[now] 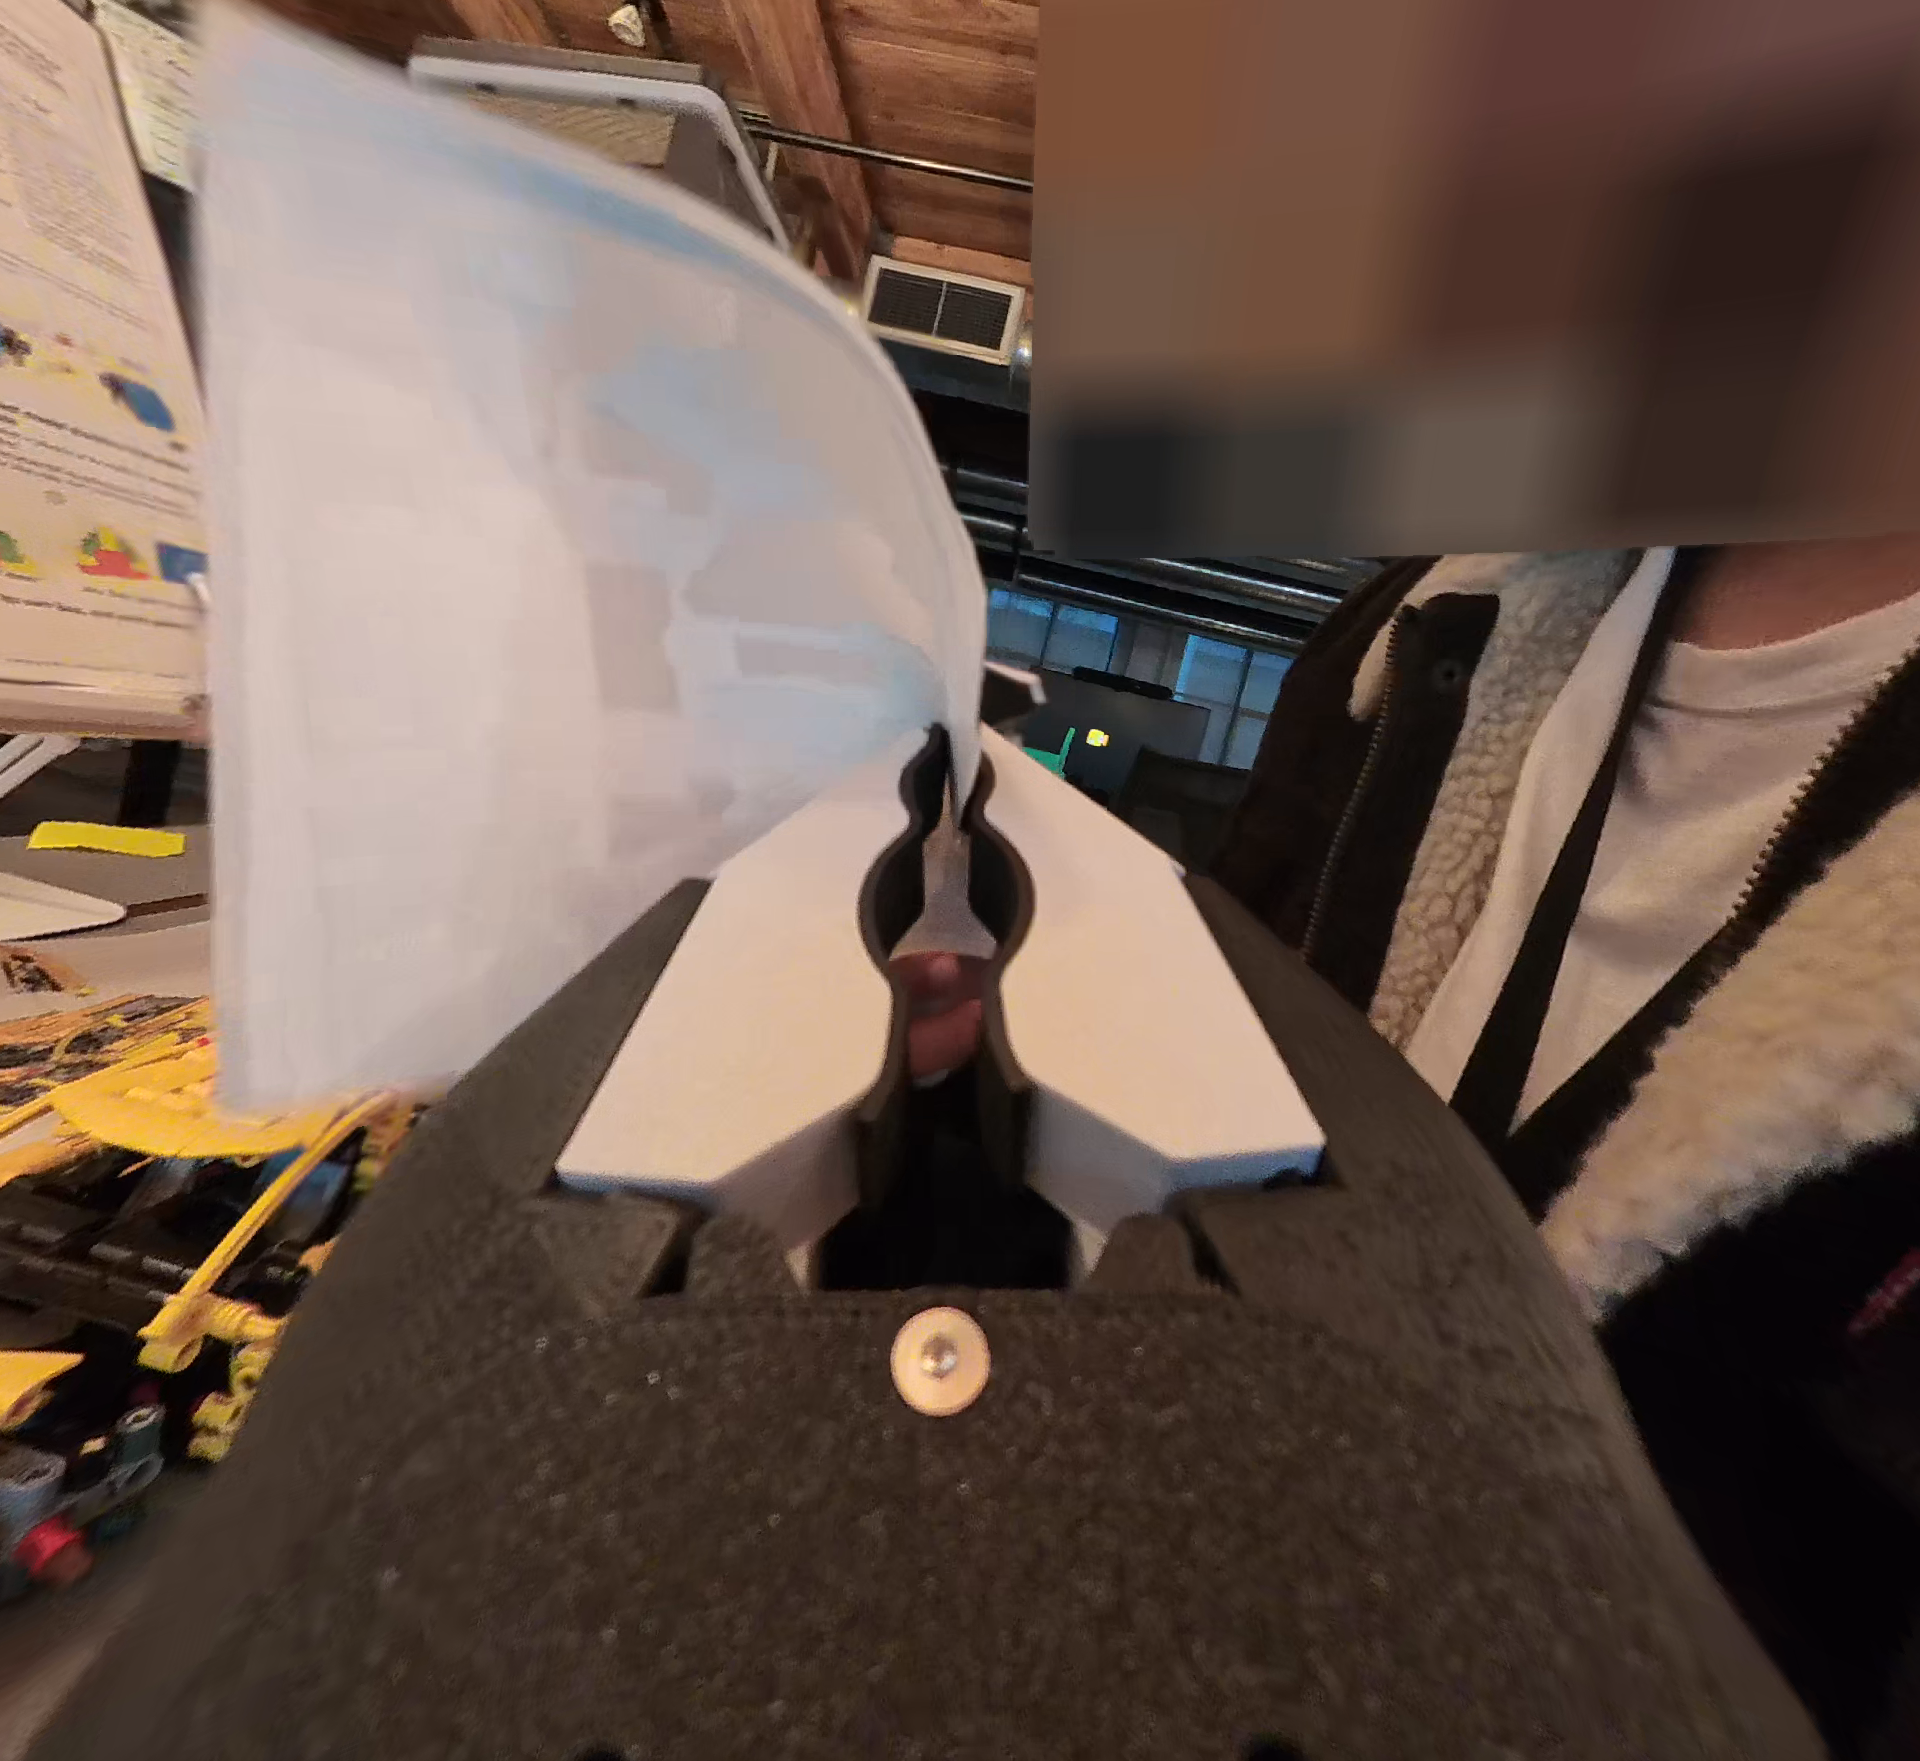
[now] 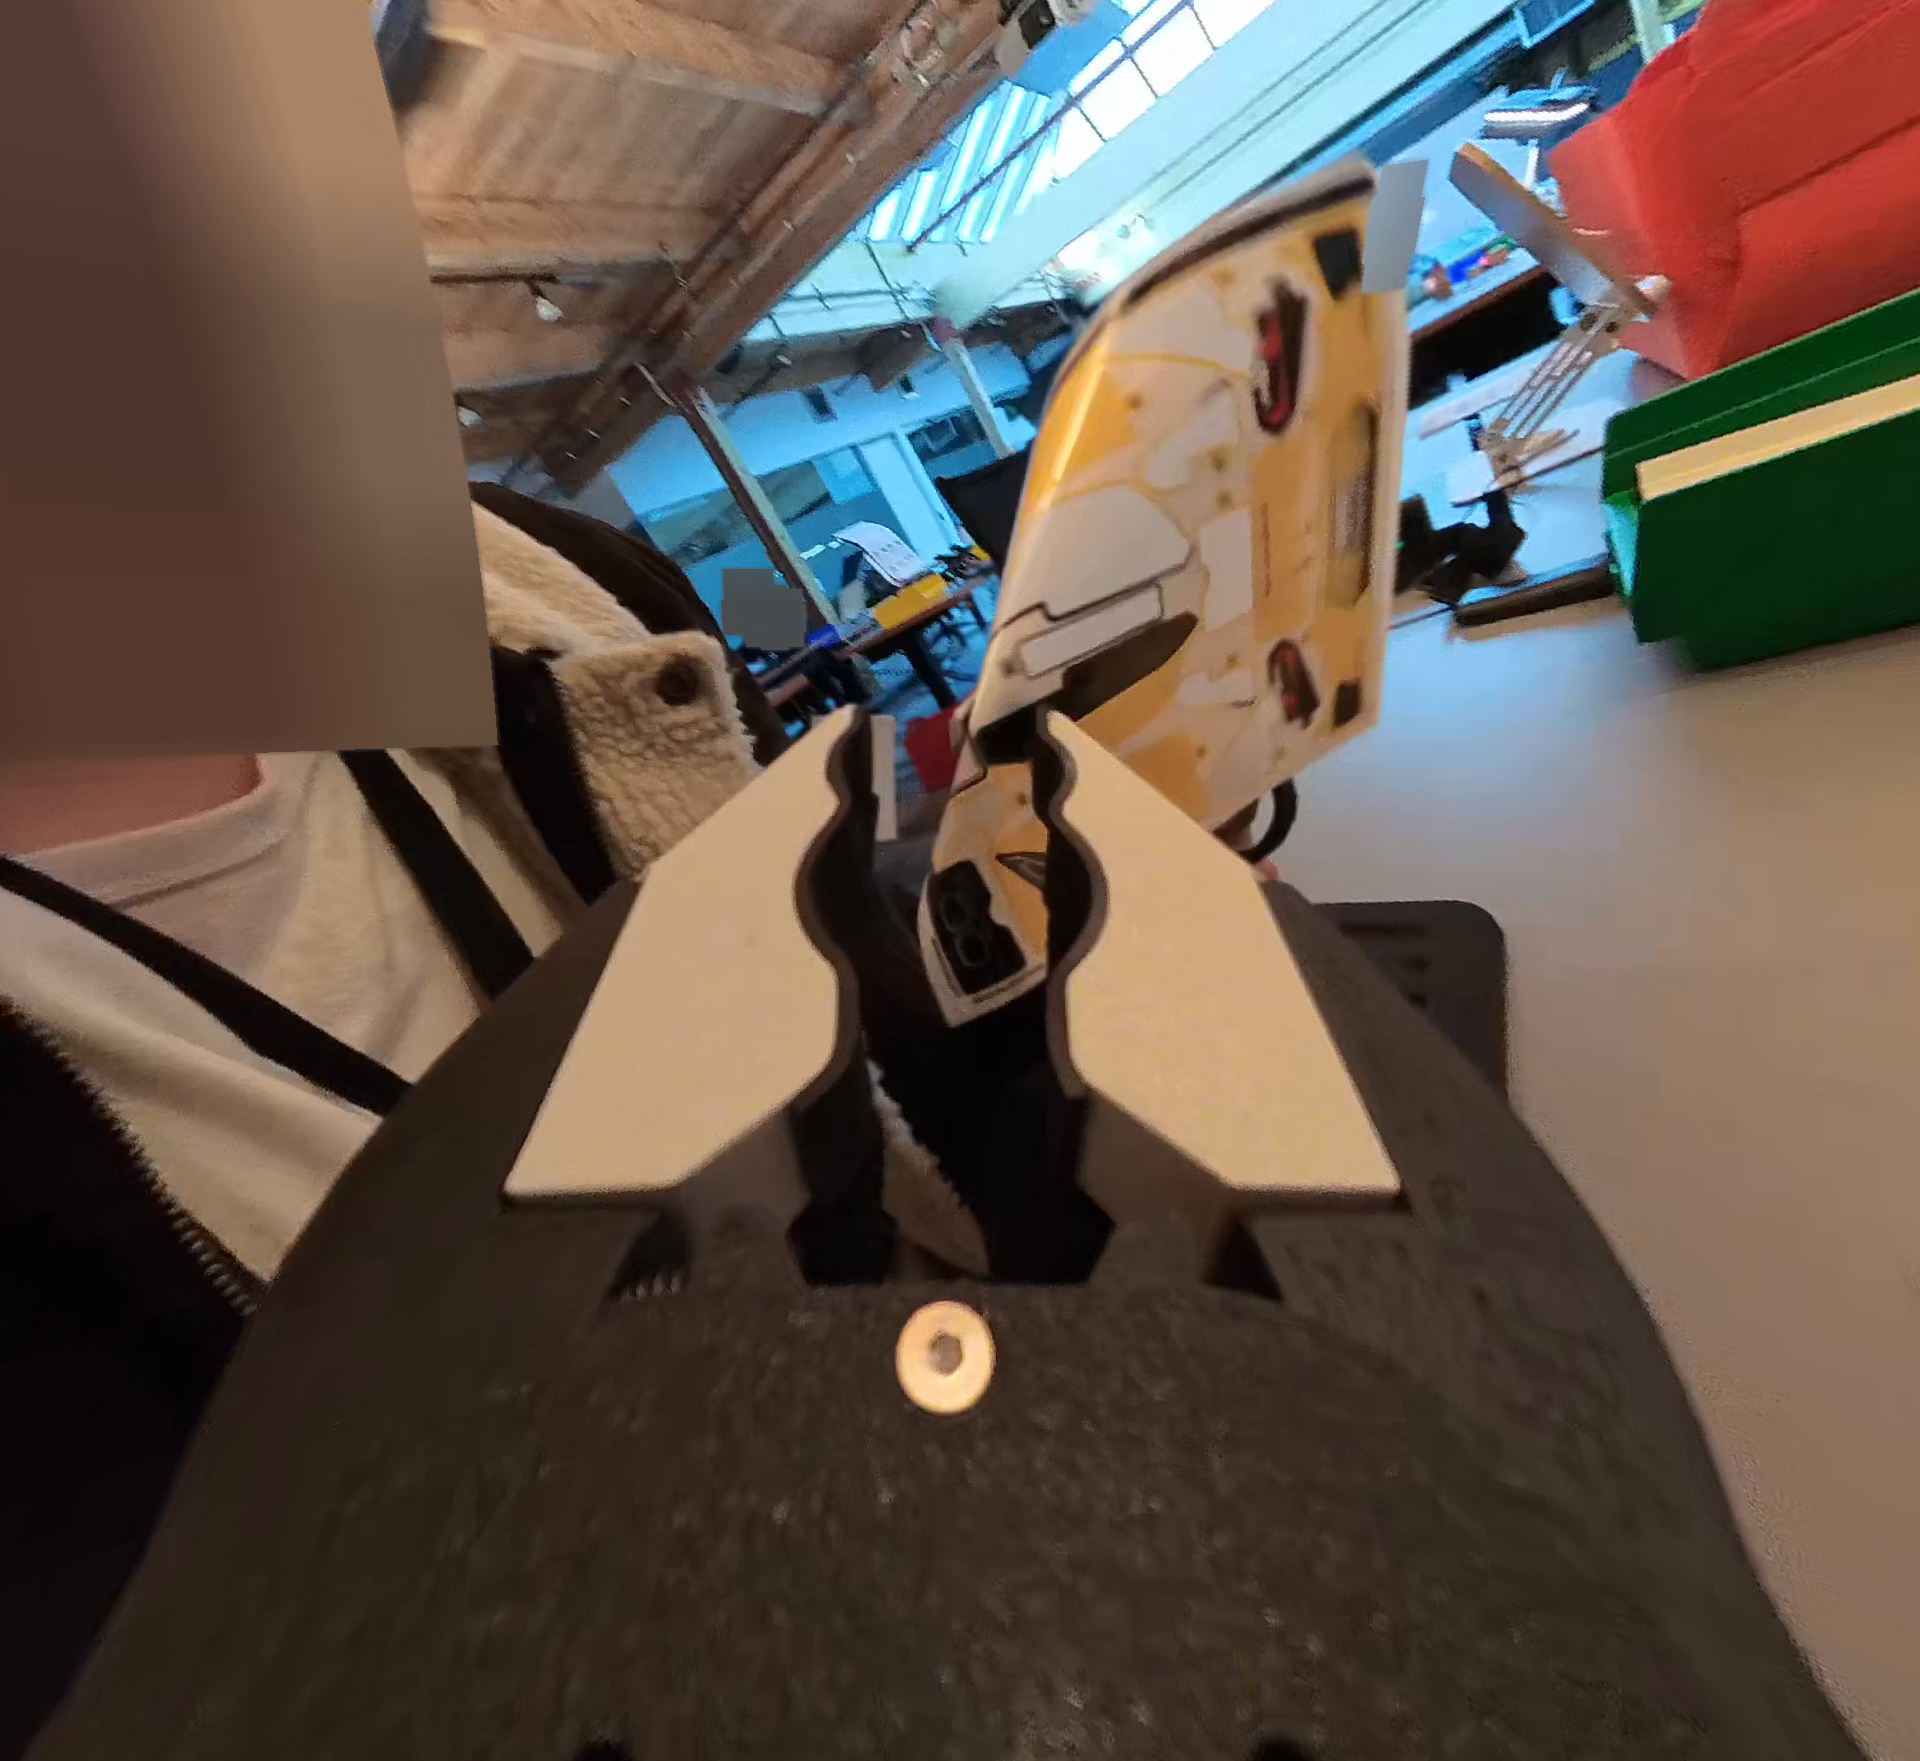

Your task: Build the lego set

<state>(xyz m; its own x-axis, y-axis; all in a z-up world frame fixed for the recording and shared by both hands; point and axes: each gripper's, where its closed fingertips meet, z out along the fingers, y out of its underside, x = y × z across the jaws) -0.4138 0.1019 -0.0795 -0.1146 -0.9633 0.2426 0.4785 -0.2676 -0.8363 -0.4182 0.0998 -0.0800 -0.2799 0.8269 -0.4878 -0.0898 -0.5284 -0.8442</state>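
Left gripper (image 1: 951, 776) pinched on the edge of a sticker sheet (image 1: 540, 568), raised well above the yellow lego model (image 1: 187, 1192) on the table. Right gripper (image 2: 956, 776) parted narrowly, the same sheet (image 2: 1195, 548) against one finger (image 2: 1143, 932). Risk of tearing or creasing if tugged apart.

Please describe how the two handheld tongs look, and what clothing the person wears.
Both the left tongs and the right tongs have a rough black body with one silver screw, and two pale grey fingers with wavy black inner pads. The person wears a dark jacket with cream fleece lining, a zip, and a white shirt.
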